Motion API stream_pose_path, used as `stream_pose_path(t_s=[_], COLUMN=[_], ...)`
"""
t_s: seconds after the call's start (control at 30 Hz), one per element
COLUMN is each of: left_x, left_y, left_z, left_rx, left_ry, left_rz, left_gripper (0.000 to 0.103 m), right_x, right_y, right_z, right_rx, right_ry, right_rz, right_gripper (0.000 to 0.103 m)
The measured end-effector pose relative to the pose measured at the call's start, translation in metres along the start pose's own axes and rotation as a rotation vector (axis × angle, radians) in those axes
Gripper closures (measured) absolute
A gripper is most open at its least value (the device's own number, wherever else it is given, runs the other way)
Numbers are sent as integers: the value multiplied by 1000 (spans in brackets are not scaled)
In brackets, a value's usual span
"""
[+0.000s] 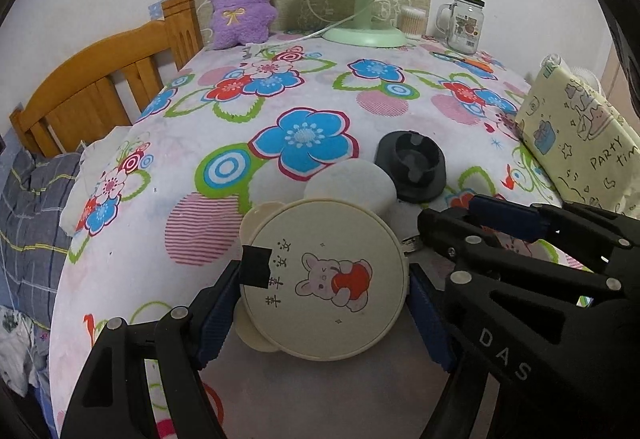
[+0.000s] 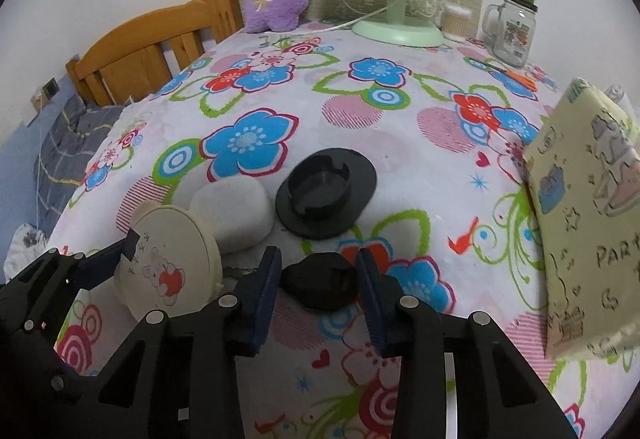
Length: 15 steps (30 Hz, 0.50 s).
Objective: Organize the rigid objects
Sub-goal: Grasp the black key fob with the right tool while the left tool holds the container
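Rigid objects sit in a cluster near the front edge of the flower-print covered table [image 1: 304,87]: a cream round plastic lid with a cartoon rabbit print [image 1: 326,281], a white rounded oblong case [image 2: 232,213], a black round flanged plastic base [image 2: 326,193] and a small black chunky plastic piece [image 2: 322,285]. My left gripper [image 1: 324,303] is clamped across the cream lid's rim, holding it tilted on edge just in front of the white case. My right gripper [image 2: 318,289] has its jaws drawn in against the sides of the small black piece, which rests on the cloth just in front of the flanged base. I judge both pieces light and stiff, the lid's smooth rim likely slippery, so gripping across its widest part suits it. The black piece looks irregular; flat side faces are the safest hold.
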<state>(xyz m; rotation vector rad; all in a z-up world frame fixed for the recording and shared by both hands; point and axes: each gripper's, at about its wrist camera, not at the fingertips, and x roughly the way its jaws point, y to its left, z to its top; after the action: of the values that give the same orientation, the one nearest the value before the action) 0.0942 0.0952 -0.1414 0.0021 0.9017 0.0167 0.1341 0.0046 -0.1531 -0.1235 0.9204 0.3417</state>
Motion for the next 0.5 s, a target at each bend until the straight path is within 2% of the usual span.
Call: stream_pose_path(t_s=[0.27,0.43,0.5], left_x=[-9,-16,-17], left_y=[-12,-21,-23], left_z=[-9,-10,-11], left_rx=[14,31,28], left_ry=[-2,-12,-13], left_rz=[-9,-11,-11], left_gripper=[23,23,23], right_x=[-15,-24,-24], right_y=[-12,-18,-22], right_z=[-14,-20,-22], right_rx=[31,46,55], right_ry=[-2,-11,-12], right_rz=[-42,-50,-65], right_gripper=[62,74,74])
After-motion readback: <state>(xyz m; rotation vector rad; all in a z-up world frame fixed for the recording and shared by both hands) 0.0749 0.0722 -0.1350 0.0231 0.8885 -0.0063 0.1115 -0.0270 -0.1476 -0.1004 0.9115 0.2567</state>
